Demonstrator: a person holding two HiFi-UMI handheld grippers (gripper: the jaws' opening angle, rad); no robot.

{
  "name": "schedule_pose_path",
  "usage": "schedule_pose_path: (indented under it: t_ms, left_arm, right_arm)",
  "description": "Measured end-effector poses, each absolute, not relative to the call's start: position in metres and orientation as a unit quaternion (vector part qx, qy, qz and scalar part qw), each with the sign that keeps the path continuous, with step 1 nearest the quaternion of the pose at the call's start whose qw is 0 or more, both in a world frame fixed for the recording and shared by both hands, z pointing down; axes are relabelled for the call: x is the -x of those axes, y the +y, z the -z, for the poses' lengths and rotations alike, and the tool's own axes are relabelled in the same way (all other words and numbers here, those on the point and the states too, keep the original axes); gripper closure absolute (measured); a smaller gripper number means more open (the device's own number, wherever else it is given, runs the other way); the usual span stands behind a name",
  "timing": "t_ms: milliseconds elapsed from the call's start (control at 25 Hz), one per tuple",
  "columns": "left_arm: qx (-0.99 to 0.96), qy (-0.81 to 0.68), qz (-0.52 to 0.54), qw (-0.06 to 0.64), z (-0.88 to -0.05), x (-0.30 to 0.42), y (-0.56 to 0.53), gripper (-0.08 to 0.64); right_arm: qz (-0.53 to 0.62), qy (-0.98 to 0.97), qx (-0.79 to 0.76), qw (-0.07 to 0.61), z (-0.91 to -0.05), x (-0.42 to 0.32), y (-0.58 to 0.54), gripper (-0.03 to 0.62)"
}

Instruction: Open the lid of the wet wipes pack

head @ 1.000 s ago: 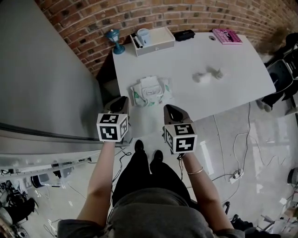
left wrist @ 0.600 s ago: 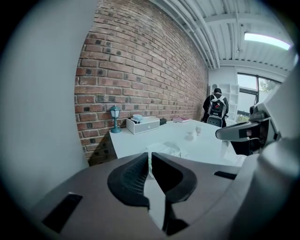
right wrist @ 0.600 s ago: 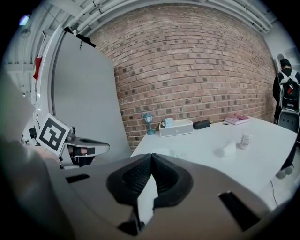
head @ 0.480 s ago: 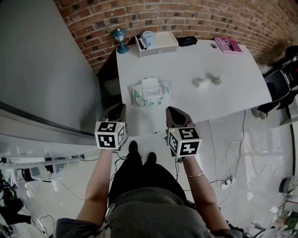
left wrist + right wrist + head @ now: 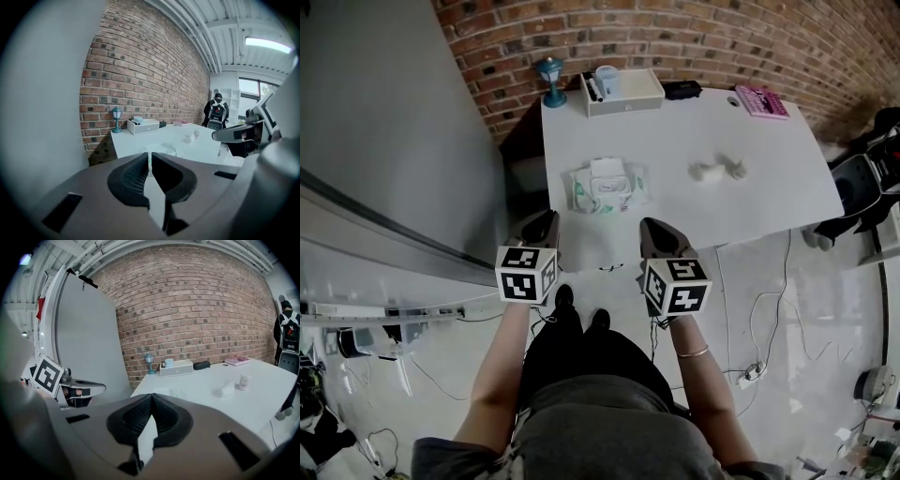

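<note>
One wet wipes pack (image 5: 607, 185) lies toward the near left corner of the white surface (image 5: 694, 112). It looks soft and light, apt to slide or buckle. The stiffer white lid (image 5: 606, 174) on top is the place to catch. Its lip is too small to make out. The left gripper (image 5: 546, 221), nearly closed, and the right gripper (image 5: 652, 226), fully closed, hang empty, well short of the pack.

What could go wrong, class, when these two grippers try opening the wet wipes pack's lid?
1. Both the left gripper and right gripper are shut and empty; pushing in would likely shove the wet wipes pack instead of catching its lid.
2. The pack lies close to the table edge, so a shove might slide it off.
</note>
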State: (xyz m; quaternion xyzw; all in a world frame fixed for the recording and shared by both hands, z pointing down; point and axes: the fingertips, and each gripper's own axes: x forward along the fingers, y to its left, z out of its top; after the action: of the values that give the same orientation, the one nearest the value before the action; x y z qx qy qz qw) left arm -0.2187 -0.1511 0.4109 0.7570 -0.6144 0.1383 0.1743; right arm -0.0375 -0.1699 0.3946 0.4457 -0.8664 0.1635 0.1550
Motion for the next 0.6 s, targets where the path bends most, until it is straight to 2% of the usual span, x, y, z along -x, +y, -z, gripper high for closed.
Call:
schedule_pose_path:
  t_ms: [600]
  left_arm:
    - [-0.761,-0.613,-0.134,0.164,-0.402,0.207,-0.151,0.526]
  right_arm:
    - [-0.167,-0.866,-0.448,0.147,-0.395,0.030,-0.170,0.589]
